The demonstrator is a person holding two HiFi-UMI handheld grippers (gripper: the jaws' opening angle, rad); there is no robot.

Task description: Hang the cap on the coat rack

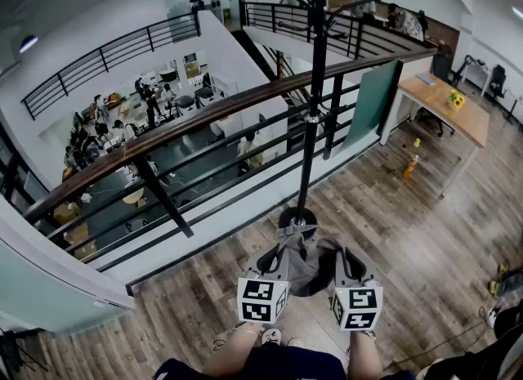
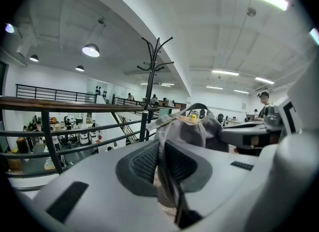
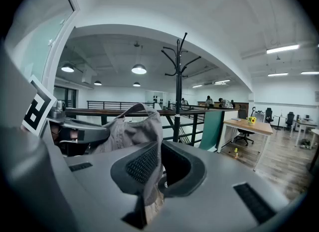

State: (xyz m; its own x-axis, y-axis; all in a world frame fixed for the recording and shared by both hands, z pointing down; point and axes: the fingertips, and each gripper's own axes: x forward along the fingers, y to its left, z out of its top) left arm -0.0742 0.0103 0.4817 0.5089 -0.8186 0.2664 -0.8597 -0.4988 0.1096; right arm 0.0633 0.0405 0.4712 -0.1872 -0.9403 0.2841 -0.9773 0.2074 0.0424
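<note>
We hold the grey cap [image 1: 306, 266] between both tools at the lower middle of the head view. Our left gripper [image 2: 162, 165] has its dark ribbed pads nearly together, pinching a fold of the soft cloth. Our right gripper [image 3: 155, 168] clamps the opposite edge likewise. The fabric looks matte and crumpled. Just above it in frame rises the coat rack [image 1: 315, 84], a slim black pole with curved hooks.

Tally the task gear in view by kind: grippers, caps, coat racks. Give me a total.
Grippers: 2 (left gripper, right gripper)
Caps: 1 (grey cap)
Coat racks: 1 (black coat rack)
Total: 4
</note>
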